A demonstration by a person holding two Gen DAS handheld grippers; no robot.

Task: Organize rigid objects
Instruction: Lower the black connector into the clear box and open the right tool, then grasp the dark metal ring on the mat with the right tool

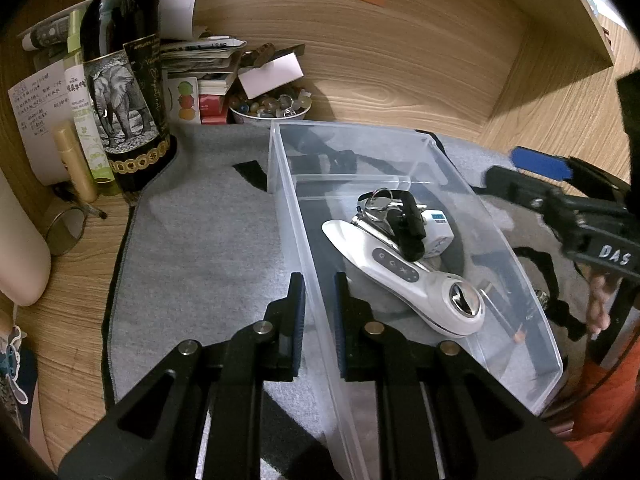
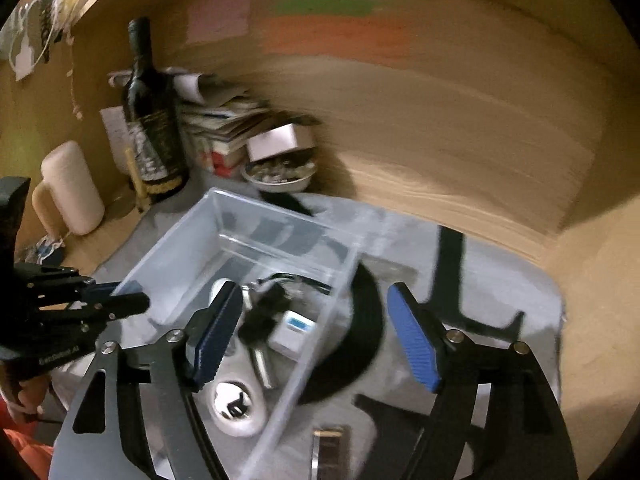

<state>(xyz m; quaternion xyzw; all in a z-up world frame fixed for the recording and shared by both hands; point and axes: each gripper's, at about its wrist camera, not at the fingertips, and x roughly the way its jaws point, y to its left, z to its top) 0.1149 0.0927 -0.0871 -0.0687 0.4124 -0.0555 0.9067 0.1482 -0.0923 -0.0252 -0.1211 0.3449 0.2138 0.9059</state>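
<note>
A clear plastic bin (image 1: 492,216) stands on a grey mat (image 1: 200,248). In it lie a white handheld device (image 1: 404,276), a key ring with a black fob (image 1: 400,220) and a small white box (image 1: 438,234). My left gripper (image 1: 319,280) is shut on the bin's left wall, one finger on each side. My right gripper (image 2: 316,336) is open and empty above the bin's right wall (image 2: 320,320); it also shows in the left wrist view (image 1: 532,176). The right wrist view is blurred. A small dark flat object (image 2: 328,444) lies on the mat outside the bin.
A dark wine bottle (image 1: 124,80), tubes, a paper stack (image 1: 200,64) and a bowl of stones (image 1: 272,106) crowd the back left corner. Wooden walls enclose the desk. A cream cylinder (image 2: 72,188) stands at left. Black shapes mark the mat.
</note>
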